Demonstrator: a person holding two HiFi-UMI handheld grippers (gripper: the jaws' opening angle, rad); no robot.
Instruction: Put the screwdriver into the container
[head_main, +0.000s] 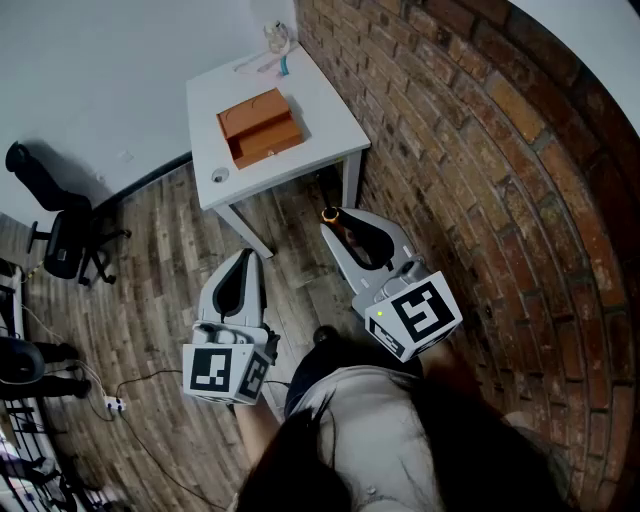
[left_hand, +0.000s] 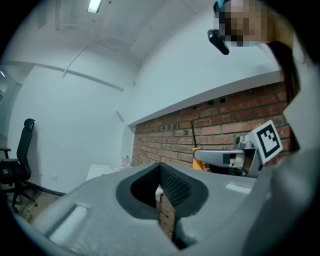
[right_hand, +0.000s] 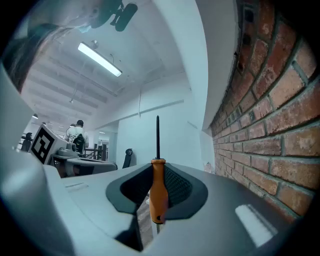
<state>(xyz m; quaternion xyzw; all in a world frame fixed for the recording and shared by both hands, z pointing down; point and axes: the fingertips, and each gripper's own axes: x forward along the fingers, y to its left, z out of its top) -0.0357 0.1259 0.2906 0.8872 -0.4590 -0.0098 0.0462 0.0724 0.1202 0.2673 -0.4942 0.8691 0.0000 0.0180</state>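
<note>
**Entry: screwdriver in hand, not yet at the container**

Layout, head view: the brick wall (head_main: 480, 150) runs from 12 round to 4 o'clock. A white table (head_main: 325, 105) stands at 11 o'clock with its far side against that wall. The container (head_main: 262, 128), an open orange-brown box, sits near the middle of the tabletop. It is probably kept away from the edges so a drop from above lands inside.

The right gripper (head_main: 338, 222) is held at 1 o'clock from the person's body, low over the floor and well apart from the table. Its jaws are clamped on the screwdriver (right_hand: 158, 192) at the handle, which leaves the blade free. This looks like a carrying grip, and the approach to the box is yet to come.

The left gripper (head_main: 243, 262) hangs at 10 o'clock of the body. Its jaws are drawn almost together on nothing, with a thin slit between them. It is judged idle and kept out of the way.

Screwdriver: the handle is smooth, orange and slightly waisted. The shaft is thin and dark and points to 12 o'clock in the right gripper view, well past the jaw tips. The tip shape is too small to tell.
</note>
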